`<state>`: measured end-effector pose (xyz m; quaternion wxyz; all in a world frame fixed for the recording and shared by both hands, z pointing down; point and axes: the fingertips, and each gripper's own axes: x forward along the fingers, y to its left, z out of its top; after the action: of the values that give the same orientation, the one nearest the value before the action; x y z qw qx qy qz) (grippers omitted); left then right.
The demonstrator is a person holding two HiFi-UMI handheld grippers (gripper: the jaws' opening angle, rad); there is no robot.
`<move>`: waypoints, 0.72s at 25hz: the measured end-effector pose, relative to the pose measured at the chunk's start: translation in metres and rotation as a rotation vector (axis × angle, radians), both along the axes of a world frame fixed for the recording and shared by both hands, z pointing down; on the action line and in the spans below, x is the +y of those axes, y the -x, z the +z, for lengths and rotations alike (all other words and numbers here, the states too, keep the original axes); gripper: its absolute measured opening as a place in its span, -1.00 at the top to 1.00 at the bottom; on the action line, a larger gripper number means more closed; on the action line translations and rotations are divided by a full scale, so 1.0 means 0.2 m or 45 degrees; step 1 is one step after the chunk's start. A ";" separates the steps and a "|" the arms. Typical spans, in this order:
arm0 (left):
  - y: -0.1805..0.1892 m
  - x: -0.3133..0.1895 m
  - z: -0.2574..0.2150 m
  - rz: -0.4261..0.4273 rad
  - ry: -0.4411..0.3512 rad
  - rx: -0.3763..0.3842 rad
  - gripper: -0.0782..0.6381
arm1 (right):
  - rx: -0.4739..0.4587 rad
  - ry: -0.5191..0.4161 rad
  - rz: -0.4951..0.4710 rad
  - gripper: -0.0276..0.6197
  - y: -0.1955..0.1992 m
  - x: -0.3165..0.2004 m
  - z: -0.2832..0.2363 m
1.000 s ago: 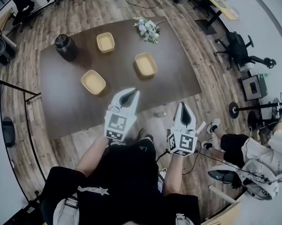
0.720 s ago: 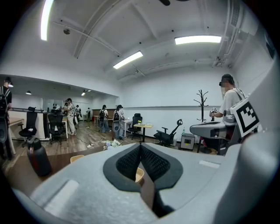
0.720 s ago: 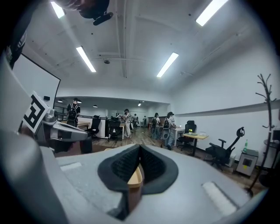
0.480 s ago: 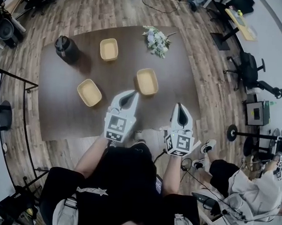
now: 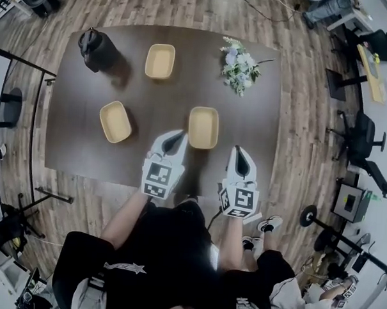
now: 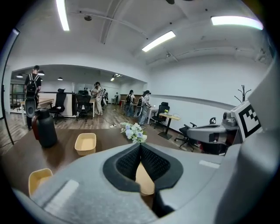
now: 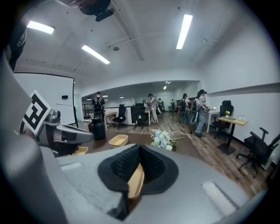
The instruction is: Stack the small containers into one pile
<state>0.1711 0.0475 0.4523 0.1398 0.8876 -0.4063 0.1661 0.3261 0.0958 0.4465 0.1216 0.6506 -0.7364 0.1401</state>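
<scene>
Three small tan containers lie apart on the dark brown table point(image 5: 66, 145): one at the back point(image 5: 160, 61), one at the left point(image 5: 115, 121), one nearest me point(image 5: 203, 127). My left gripper point(image 5: 177, 138) is shut and empty, its tip just left of the nearest container. My right gripper point(image 5: 239, 153) is shut and empty at the table's front edge, just right of that container. In the left gripper view the left gripper point(image 6: 140, 146) points at the nearest container point(image 6: 144, 180). In the right gripper view the right gripper point(image 7: 140, 148) has the same container point(image 7: 135, 181) showing below its tips.
A black jug point(image 5: 99, 49) stands at the table's back left corner. A bunch of flowers point(image 5: 241, 64) lies at the back right. Office chairs point(image 5: 364, 136) and stands are on the wood floor to the right. People stand far off in the room point(image 6: 97, 94).
Both grippers have come forward to the table, flanking the nearest container. The head view has swung, so the table now lies squarer in the frame. Both jaws stay shut.
</scene>
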 end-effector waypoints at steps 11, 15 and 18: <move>-0.02 -0.10 0.44 -0.126 0.256 -0.060 0.75 | -0.092 0.262 -0.126 0.90 0.06 -0.21 0.48; -0.02 -0.09 0.65 -0.145 0.442 -0.049 0.29 | -0.161 0.379 -0.164 0.36 0.11 -0.23 0.67; -0.01 -0.07 0.77 -0.161 0.530 -0.052 0.14 | -0.159 0.429 -0.156 0.33 0.12 -0.24 0.78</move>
<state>0.1737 0.0327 0.6068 0.3219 0.8088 -0.4208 0.2552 0.3027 0.0488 0.6015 0.1914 0.5651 -0.7468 0.2938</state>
